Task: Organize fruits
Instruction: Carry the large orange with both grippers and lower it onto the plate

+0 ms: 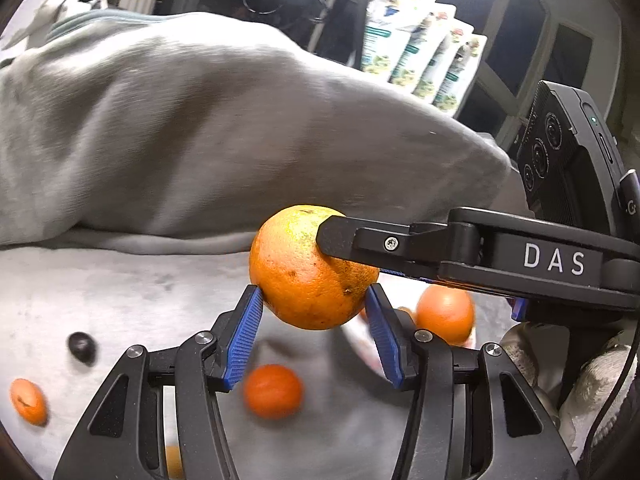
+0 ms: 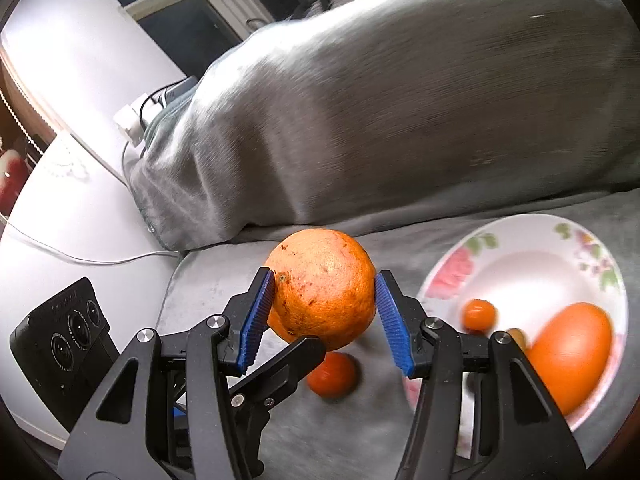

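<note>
Large orange (image 2: 322,286) clamped by both the left gripper (image 1: 314,306) and right gripper (image 2: 325,294), beside it a floral plate (image 2: 520,264) holding an orange oval fruit (image 2: 570,354) and small tangerine (image 2: 479,314).

Draped grey mound (image 2: 400,100) close behind, small fruit (image 2: 332,374) below, plate (image 2: 520,264) rightward

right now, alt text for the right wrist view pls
A large orange held off the grey cloth by two pairs of blue-padded tongs, right tongs at its sides. A flowered plate with orange fruit lies to the right.
</note>
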`<state>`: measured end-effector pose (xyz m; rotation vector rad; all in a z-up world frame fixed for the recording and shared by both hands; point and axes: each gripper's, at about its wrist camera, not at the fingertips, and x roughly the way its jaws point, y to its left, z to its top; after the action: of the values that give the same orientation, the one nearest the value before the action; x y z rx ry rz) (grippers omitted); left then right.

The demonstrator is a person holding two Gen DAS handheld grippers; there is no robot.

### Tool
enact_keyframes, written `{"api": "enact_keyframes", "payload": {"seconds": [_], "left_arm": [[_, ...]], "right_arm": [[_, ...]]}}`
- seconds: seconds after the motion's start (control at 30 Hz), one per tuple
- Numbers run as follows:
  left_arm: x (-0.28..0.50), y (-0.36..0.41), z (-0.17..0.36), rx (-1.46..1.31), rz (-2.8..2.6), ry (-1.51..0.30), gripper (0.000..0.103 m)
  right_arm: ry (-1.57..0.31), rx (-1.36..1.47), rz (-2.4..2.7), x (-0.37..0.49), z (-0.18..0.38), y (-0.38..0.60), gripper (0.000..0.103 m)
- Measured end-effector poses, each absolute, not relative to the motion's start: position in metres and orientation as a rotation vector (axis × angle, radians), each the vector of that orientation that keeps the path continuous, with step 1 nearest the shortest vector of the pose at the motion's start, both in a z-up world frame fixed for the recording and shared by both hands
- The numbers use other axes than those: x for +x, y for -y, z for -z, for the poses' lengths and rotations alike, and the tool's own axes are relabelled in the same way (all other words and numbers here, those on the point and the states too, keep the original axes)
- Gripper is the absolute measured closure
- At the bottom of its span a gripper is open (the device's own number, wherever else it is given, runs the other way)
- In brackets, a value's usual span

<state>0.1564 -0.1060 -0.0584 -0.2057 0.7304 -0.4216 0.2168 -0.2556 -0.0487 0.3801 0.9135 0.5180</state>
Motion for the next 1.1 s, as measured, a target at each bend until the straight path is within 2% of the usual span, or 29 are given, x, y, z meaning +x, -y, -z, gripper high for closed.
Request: {"api": "enact_keyframes", "payload": {"seconds": [0.57,1.03,1.07,1.1], "left_arm": [[0.175,0.179,0.064,-0.166,0.519,-0.762,0.051],[0.184,0.198,0.070,-0.140,0.540,-0.793,0.052],[0.183,0.198,0.070,-0.138,0.546,-0.791,0.052],[0.183,0.200,0.068,-0.139,0.557,-0.783,0.055]], "right_arm": [[-0.899,0.434,-0.411,0.220,0.056,0.345,0.048],[-0.903,0.495,-0.388,0.229,0.066,0.372,0.049],[-0.901,0.499,-0.389,0.229,0.066,0.373,0.049],[-0.898,0.509,-0.401,0.229,0.066,0.375,0.058]]}}
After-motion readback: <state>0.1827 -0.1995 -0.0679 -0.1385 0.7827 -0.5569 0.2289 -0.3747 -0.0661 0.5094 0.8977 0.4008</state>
